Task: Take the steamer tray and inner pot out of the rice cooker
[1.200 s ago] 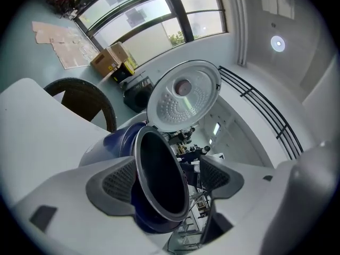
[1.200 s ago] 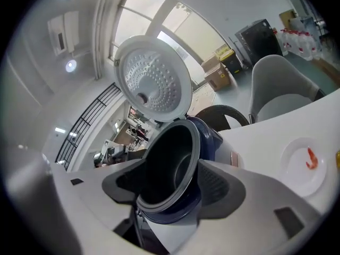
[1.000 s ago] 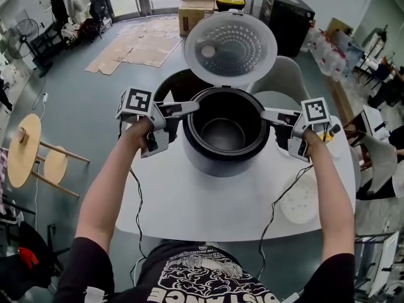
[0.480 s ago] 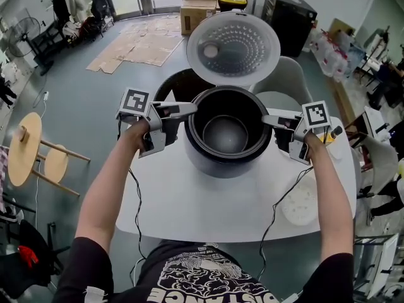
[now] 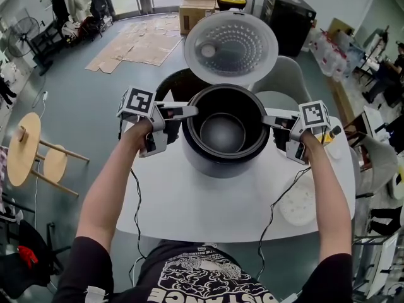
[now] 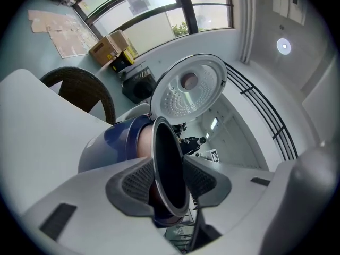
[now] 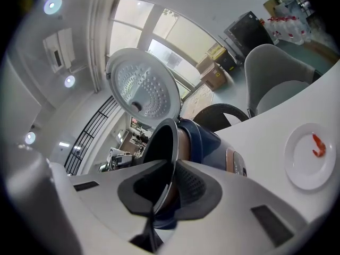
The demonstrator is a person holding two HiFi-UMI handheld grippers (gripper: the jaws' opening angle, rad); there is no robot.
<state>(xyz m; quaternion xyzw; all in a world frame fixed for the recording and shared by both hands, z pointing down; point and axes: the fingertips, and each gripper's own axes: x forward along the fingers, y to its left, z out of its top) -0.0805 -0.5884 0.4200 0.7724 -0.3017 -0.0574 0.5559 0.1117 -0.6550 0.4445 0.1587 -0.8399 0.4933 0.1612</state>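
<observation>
A dark blue rice cooker stands on the white table with its lid tipped up. The dark inner pot sits inside it. My left gripper straddles the pot's left rim, and its jaws are closing with the rim between the pads, one pad outside and one inside. At the opposite side, my right gripper is closing too, and its pads pinch the thin rim. The white steamer tray lies on the table at the front right.
A small white plate with a red scrap sits on the table to the right of the cooker. A grey chair and a dark wicker chair stand behind the table. Cables trail from both grippers over the table's front edge.
Both grippers' jaws have narrowed around the inner pot's rim. The hands and the cooker stay where they were.
</observation>
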